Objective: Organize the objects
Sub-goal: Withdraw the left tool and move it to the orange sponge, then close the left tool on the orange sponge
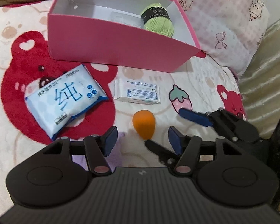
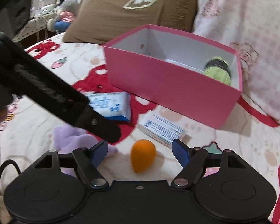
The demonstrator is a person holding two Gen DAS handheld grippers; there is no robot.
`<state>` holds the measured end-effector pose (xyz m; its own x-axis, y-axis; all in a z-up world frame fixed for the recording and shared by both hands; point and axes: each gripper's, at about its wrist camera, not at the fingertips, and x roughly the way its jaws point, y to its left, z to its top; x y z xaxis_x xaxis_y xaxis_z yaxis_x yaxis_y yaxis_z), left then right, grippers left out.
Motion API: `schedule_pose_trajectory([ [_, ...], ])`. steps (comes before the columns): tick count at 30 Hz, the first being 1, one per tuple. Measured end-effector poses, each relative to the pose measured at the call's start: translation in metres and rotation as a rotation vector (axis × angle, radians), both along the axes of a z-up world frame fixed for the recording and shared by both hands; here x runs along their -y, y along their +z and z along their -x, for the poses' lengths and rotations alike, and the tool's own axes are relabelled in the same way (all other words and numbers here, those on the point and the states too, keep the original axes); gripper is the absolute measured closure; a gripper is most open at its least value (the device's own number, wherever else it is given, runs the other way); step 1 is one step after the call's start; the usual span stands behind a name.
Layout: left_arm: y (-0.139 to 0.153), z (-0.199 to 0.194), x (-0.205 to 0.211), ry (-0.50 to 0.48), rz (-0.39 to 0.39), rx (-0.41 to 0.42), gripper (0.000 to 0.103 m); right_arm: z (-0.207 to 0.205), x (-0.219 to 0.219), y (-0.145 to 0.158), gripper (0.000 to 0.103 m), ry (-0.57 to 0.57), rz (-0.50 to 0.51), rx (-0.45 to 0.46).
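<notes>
While you hold both grippers low over the blanket (image 1: 13, 134), the orange egg-shaped sponge (image 1: 144, 125) lies nearest, just ahead of the left gripper (image 1: 140, 141). Long axis runs roughly toward you and away: narrow tip nearer you, broad round end toward the box. Plain matte orange, smooth, no markings.

Left gripper: jaws apart, nothing between the blue pads (image 1: 110, 140), nothing gripped; sponge sits just beyond the gap. Right gripper (image 2: 140, 154): jaws spread wider, sponge (image 2: 142, 155) between the two fingers on the blanket, neither pad touching it as far as you can see. Its jaws are released too.

Beyond the sponge: small white packet with printed label (image 1: 137, 91), lying flat. Left of it, well apart, a light-blue wipes pack (image 1: 65, 100) with a large blue character, resting askew on a red bear print.

Further back: pink box (image 1: 112, 46), open-topped, white inside. Green yarn ball (image 1: 157, 19) with a black band sits in its far right corner, beside a clear flat item, too faint to name.

Behind the box: pink patterned pillow (image 1: 224, 18); brown cushion (image 2: 136, 9) in the right wrist view.
</notes>
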<state>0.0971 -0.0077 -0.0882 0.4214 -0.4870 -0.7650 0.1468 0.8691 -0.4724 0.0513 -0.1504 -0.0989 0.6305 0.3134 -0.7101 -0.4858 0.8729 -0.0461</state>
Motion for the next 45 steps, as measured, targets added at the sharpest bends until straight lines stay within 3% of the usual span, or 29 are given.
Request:
schedule_pose_trajectory([
  [9,-0.024,-0.006,0.009,0.001,0.002,-0.019,0.046,-0.005,0.001,-0.027,0.023,0.021,0.007,-0.075],
  [17,-0.042,-0.02,0.013,0.029,-0.006,-0.015,0.047,-0.016,0.001,-0.039,0.023,0.022,0.034,-0.09],
  [22,-0.047,-0.028,0.017,-0.005,0.039,-0.005,0.052,-0.021,0.001,-0.045,0.024,0.007,-0.002,-0.126],
  [25,-0.049,-0.026,0.023,-0.031,0.015,0.008,0.059,-0.025,0.001,-0.048,0.032,-0.01,-0.018,-0.143],
  [27,-0.053,-0.027,0.024,-0.032,0.041,-0.005,0.067,-0.025,0.001,-0.049,0.035,-0.013,-0.022,-0.143],
  [29,-0.056,-0.027,0.025,-0.032,0.054,-0.019,0.074,-0.025,0.0,-0.05,0.046,-0.007,-0.027,-0.14],
  [33,-0.055,-0.026,0.026,-0.044,0.038,0.006,0.077,-0.026,-0.002,-0.054,0.062,-0.039,-0.018,-0.128],
  [45,-0.039,-0.028,0.024,-0.056,0.051,-0.009,0.077,-0.031,-0.003,-0.037,0.064,-0.064,-0.041,-0.152],
])
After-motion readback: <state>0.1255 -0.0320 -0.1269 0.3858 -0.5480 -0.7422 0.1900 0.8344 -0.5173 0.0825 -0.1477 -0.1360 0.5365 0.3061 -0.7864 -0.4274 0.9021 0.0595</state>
